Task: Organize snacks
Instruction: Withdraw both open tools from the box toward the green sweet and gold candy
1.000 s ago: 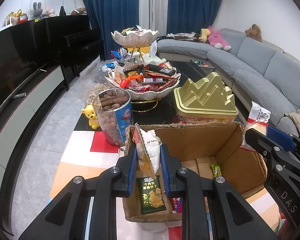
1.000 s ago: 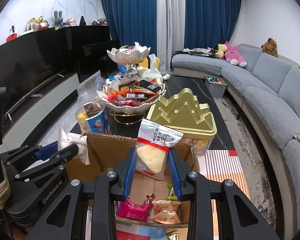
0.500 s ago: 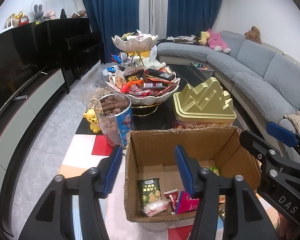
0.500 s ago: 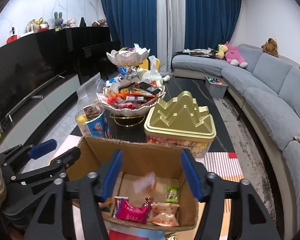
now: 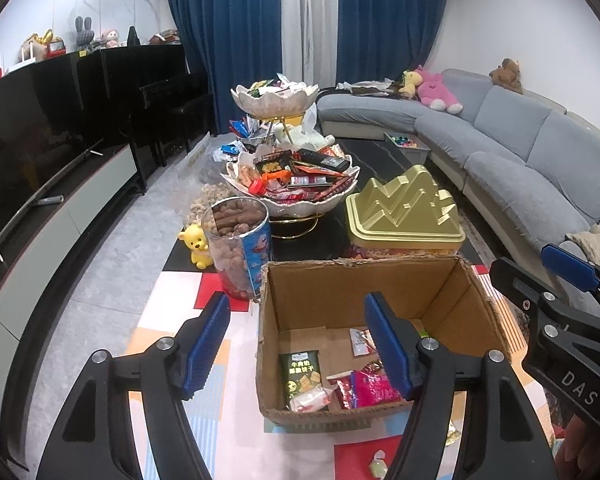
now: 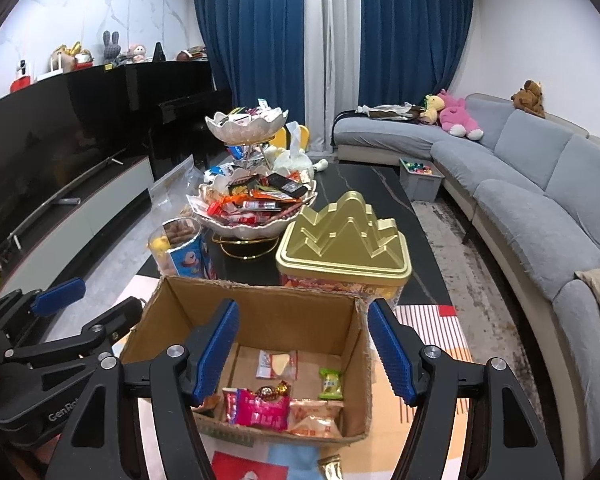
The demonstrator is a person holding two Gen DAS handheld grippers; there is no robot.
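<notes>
Left gripper [image 5: 296, 344] above cardboard box [image 5: 364, 280], fingers just parted wide, nothing between them. Right gripper [image 6: 304, 348] likewise spread and empty, over same box. Snack packets loose on box floor: green cracker pack [image 5: 301, 376], cheese-wedge pack [image 6: 277, 364], pink pack [image 6: 262, 408]. Gold tin [image 6: 344, 240] behind box on worktop.

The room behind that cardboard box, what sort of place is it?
Most likely a home living room: a long grey sofa with plush toys, a large TV on a low stand, and blue curtains.
</notes>
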